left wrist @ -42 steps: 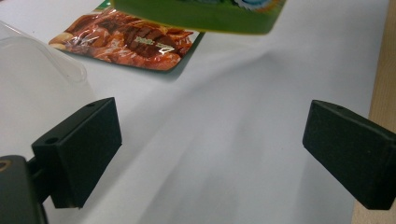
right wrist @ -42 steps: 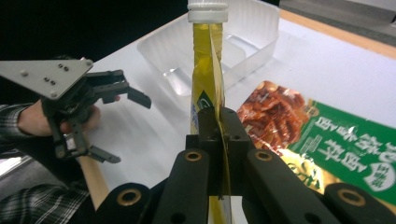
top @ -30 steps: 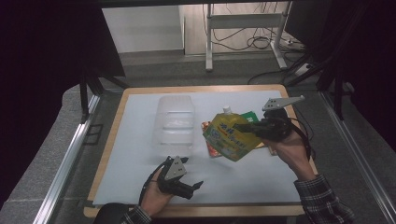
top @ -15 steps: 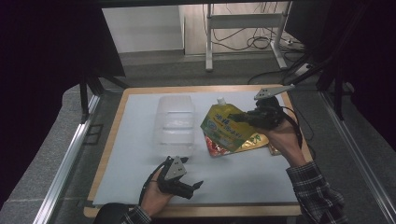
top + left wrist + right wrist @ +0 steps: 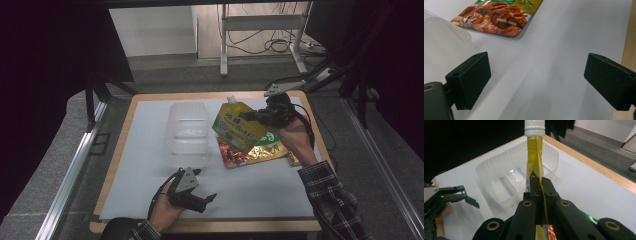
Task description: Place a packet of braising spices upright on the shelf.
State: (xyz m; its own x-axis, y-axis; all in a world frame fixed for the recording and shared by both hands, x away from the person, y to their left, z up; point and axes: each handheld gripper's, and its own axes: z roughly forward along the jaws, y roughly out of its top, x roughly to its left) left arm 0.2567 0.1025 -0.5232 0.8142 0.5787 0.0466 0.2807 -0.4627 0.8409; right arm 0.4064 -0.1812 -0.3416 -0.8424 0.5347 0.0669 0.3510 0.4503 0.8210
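My right gripper (image 5: 248, 118) is shut on a yellow-green spouted pouch (image 5: 237, 128) with a white cap, held in the air just right of a clear plastic tray (image 5: 188, 133). In the right gripper view the pouch (image 5: 535, 160) stands edge-on between the closed jaws (image 5: 539, 195), with the tray (image 5: 512, 177) behind it. On the white mat under the pouch lies a gold and red snack packet (image 5: 250, 151). My left gripper (image 5: 202, 199) rests near the front edge, open with nothing between its fingers (image 5: 471, 77). The snack packet (image 5: 496, 17) lies ahead of it.
A white mat (image 5: 150, 195) covers a wooden-rimmed table (image 5: 110, 165). Another flat packet (image 5: 292, 159) peeks out at the right beside my right forearm. Metal rails flank the table, and dark floor with cables lies beyond the far edge.
My right gripper has carried the spouted pouch leftward and a little farther away, closer to the clear tray. The left gripper has stayed in place.
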